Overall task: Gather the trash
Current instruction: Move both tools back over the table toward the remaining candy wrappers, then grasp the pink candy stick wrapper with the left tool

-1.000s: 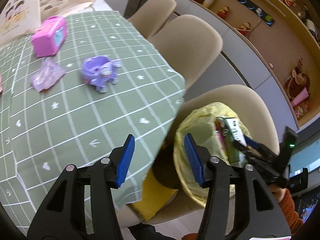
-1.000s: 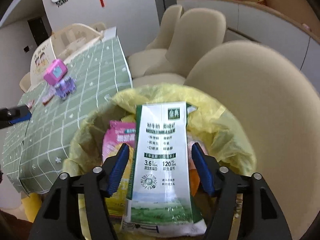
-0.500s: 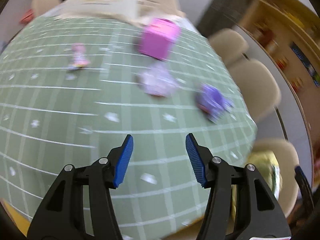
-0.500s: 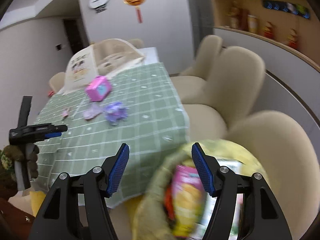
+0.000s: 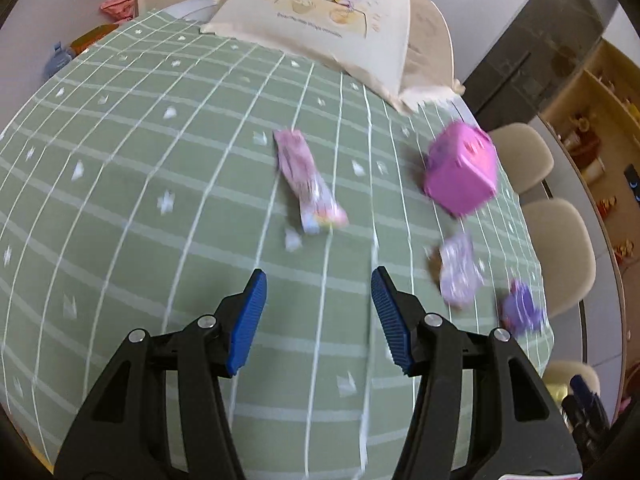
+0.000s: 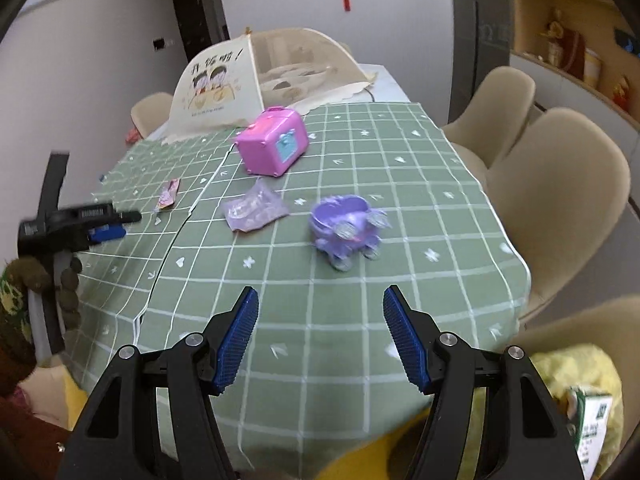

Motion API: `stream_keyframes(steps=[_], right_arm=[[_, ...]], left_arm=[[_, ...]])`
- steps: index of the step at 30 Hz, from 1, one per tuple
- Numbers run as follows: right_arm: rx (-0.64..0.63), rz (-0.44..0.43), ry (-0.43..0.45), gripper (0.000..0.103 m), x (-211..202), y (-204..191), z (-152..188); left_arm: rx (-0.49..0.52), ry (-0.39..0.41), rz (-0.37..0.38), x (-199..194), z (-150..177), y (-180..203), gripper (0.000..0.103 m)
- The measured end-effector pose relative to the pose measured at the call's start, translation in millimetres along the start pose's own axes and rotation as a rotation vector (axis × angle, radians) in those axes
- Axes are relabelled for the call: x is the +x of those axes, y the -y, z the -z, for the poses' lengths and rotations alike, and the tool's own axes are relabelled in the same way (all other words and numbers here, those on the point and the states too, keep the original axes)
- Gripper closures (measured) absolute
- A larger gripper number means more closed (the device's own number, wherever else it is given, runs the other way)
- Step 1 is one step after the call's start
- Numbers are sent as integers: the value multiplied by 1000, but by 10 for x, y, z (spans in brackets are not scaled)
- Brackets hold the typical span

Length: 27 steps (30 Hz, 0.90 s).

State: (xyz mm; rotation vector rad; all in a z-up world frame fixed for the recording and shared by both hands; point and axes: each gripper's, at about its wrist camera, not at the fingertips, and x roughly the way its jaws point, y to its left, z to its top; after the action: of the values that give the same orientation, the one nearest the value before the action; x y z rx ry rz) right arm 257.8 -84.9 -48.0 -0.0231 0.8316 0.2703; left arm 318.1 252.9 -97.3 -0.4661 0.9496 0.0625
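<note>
Both claws gape empty over the worktop (image 6: pixel 440 184), left claw (image 5: pixel 318 312) lined up on the pink wrapper (image 5: pixel 308 184), right claw (image 6: pixel 320 332) facing the crumpled purple wrapper (image 6: pixel 254 210), yellow trash bag (image 6: pixel 588 376) waiting alongside

tablecloth (image 6: pixel 400 184): matt cloth | pink case (image 6: pixel 274 146): glossy plastic | clear wrapper (image 6: pixel 254 208): crinkled shiny film

Food cover (image 6: pixel 216 92), Chinese characters, perhaps "开饭啦!"; milk carton (image 6: pixel 592 420), print illegible
</note>
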Motion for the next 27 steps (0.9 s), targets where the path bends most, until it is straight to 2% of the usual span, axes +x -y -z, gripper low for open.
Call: stream_keyframes(steps=[4, 7, 8, 9, 11, 14, 18, 24, 26, 27], right_arm=[[-1, 33, -37, 42, 226, -155, -143], [0, 26, -54, 42, 352, -243, -198], [1, 21, -57, 41, 383, -264, -210], [5, 13, -63, 42, 419, -293, -225], [17, -39, -92, 42, 517, -342, -259], [-5, -60, -105, 42, 654, -450, -320], [-15, -101, -132, 42, 921, -589, -437], [204, -166, -195, 41, 1449, -545, -529], [243, -157, -214, 41, 1590, -558, -537], [238, -143, -191, 41, 1599, -581, -555]], left_arm=[[14, -7, -10, 264, -306, 0, 51], [16, -35, -16, 479, -434, 2, 51], [25, -48, -20, 561, -472, 12, 57], [36, -58, -26, 613, -486, 25, 68], [68, -76, -29, 698, -516, 49, 83], [110, -84, 4, 702, -531, 48, 90], [149, -116, 87, 507, -448, -12, 91], [187, -146, 106, 278, -272, -143, 90], [190, -161, 112, 259, -241, -194, 90], [194, -160, 111, 244, -231, -222, 90]])
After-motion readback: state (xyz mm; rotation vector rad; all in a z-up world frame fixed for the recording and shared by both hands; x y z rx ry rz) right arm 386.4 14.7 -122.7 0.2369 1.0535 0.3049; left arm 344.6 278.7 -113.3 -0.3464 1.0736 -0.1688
